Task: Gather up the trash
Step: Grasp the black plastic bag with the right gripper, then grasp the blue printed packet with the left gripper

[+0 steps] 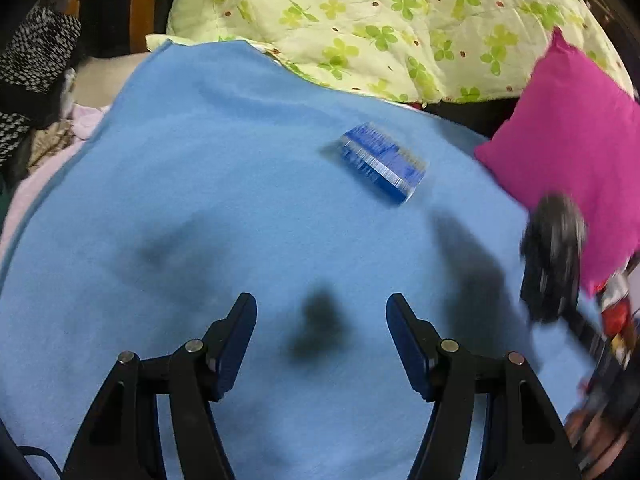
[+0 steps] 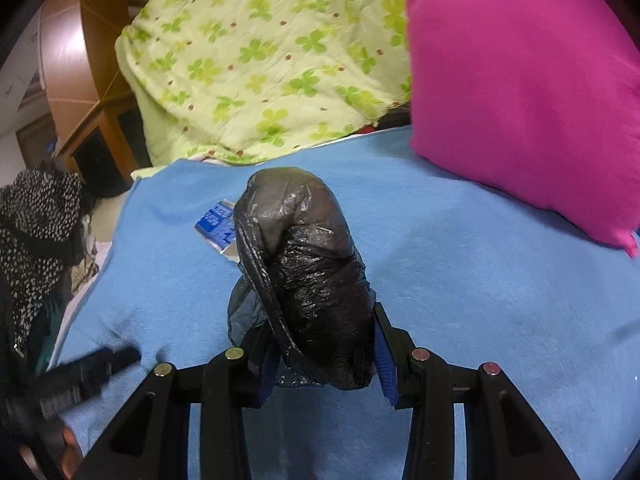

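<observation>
Far left, a black-and-white speckled garment (image 2: pixel 38 232) lies beside the bed. Your left gripper (image 1: pixel 321 340) hovers over the blue blanket (image 1: pixel 200 200) with its jaws standing moderately apart and nothing between them. The blue wrapper (image 1: pixel 382 162) lies flat on the blanket, well ahead of those jaws and slightly right of their centre line, touching neither. Behind it sits the green clover quilt (image 1: pixel 380 20). Further right, your right gripper (image 2: pixel 326 354) has its jaws clamped on a rolled black trash bag (image 2: pixel 308 276), which stands up out of them and partly hides the wrapper in the right wrist view. A pink pillow (image 2: pixel 520 80) rests on the blanket at far right.
</observation>
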`<state>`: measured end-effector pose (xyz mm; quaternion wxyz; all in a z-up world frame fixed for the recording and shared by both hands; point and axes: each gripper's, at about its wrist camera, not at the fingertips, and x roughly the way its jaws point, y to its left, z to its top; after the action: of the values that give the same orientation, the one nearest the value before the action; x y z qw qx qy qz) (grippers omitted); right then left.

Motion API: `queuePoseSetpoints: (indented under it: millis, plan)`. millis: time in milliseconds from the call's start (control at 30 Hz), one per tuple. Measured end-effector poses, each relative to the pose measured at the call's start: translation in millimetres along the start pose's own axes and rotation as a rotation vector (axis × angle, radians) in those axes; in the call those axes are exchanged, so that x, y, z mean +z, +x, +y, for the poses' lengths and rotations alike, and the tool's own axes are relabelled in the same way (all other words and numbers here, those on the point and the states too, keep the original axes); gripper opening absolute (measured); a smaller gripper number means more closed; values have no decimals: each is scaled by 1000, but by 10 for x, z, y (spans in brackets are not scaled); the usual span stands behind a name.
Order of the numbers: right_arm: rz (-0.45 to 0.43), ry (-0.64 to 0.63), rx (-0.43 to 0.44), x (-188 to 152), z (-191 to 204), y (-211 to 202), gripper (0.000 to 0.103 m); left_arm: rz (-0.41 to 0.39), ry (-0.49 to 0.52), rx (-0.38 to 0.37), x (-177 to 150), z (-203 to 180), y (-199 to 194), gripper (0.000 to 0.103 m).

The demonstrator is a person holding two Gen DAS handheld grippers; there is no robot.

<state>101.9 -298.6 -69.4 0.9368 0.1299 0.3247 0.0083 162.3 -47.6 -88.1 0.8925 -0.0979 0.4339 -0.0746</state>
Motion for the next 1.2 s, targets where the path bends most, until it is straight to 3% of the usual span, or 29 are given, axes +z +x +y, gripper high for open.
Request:
queuePoseSetpoints:
  millis: [267, 433, 733, 900, 1200]
  plan:
    - [-77, 34, 24, 35, -116, -174, 43, 32, -120, -31, 793, -561, 403, 73]
    - [-103, 64, 54, 78, -197, -241, 43, 76, -153, 15, 1079, -794, 773, 73]
    - [-109, 91, 103, 101, -227, -259, 43, 125, -233, 112, 1218, -769, 1146, 74]
    - [-112, 100, 105, 94, -239, -263, 43, 143, -273, 96, 1251, -699, 1188, 75]
    - [-110, 100, 106, 97, -232, -261, 43, 152, -204, 142, 1139, -636, 1171, 75]
